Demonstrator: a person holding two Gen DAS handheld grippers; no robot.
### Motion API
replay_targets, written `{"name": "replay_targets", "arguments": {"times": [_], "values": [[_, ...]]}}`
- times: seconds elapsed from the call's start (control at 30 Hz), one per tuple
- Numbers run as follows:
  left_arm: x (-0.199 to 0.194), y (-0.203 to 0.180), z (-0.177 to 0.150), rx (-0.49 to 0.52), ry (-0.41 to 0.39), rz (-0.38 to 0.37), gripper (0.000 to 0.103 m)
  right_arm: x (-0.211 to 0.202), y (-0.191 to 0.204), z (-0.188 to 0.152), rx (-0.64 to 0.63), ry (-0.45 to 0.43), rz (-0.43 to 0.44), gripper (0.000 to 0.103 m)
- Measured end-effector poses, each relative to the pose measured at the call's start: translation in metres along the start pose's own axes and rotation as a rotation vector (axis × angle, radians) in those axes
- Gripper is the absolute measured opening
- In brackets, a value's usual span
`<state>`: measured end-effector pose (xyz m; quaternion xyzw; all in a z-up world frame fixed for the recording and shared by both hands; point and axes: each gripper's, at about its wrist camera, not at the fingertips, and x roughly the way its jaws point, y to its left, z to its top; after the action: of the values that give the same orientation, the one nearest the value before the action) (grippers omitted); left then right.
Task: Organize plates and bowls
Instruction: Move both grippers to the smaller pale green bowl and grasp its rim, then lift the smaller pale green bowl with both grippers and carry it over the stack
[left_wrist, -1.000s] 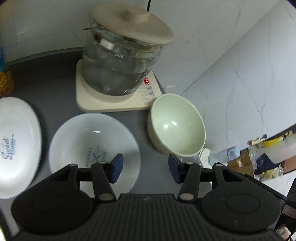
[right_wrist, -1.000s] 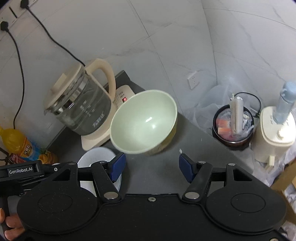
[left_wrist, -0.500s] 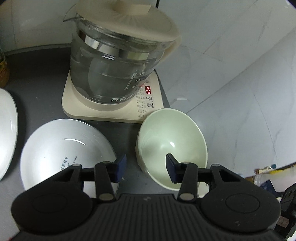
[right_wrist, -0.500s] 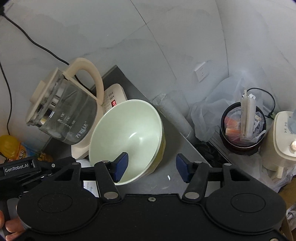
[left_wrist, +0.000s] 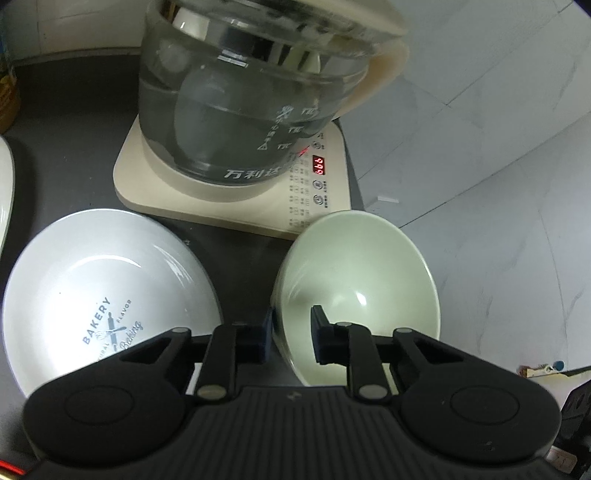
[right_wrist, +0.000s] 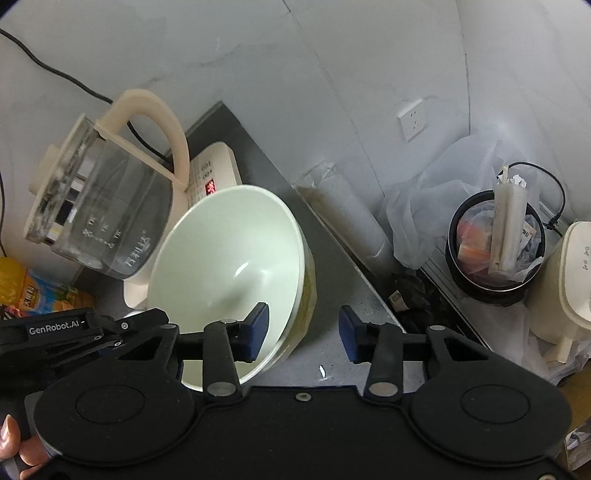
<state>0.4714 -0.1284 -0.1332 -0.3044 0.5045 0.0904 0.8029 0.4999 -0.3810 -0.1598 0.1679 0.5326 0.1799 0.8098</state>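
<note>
A pale green bowl (left_wrist: 369, 280) sits on the dark counter (left_wrist: 240, 251) in front of the kettle base. My left gripper (left_wrist: 291, 336) is pinched onto its near left rim, one pad outside and one inside. Seen from the right wrist, the same green bowl (right_wrist: 229, 258) fills the middle of the frame. There my right gripper (right_wrist: 303, 336) stands open across the right rim, with its left finger inside the bowl and its right finger outside. A white bowl printed "BAKERY" (left_wrist: 107, 295) lies left of the green one. The edge of a white plate (left_wrist: 5, 192) shows at far left.
A glass kettle (left_wrist: 251, 92) on a cream base (left_wrist: 229, 199) stands close behind the bowls. The counter's right edge (right_wrist: 354, 266) drops to a black bin (right_wrist: 495, 251) and a white appliance (right_wrist: 561, 288). An orange drink bottle (right_wrist: 22, 288) is at left.
Both grippers have moved forward and down onto the green bowl. The left jaws have closed in on its rim. The right jaws now straddle the opposite rim and have narrowed slightly.
</note>
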Motion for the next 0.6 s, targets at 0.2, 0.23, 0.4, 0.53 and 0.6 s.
{"name": "replay_targets", "arguments": {"times": [0.2, 0.23, 0.4, 0.53, 0.6], "values": [[0.011, 0.005, -0.002, -0.013, 0.010, 0.018, 0.007, 0.012, 0.001, 0.000, -0.015, 0.018, -0.002, 0.029], [0.010, 0.005, -0.003, -0.012, 0.007, 0.017, 0.007, 0.013, 0.002, 0.001, -0.023, 0.017, 0.007, 0.023], [0.004, 0.005, -0.006, -0.012, -0.001, 0.022, 0.007, 0.011, 0.010, -0.001, -0.073, 0.007, -0.007, 0.019], [-0.007, 0.005, -0.009, -0.010, -0.009, 0.006, 0.007, 0.001, 0.014, -0.004, -0.093, -0.005, -0.003, 0.019], [-0.016, 0.005, -0.009, -0.008, -0.016, -0.004, 0.007, -0.006, 0.017, -0.006, -0.102, -0.011, 0.005, 0.019]]}}
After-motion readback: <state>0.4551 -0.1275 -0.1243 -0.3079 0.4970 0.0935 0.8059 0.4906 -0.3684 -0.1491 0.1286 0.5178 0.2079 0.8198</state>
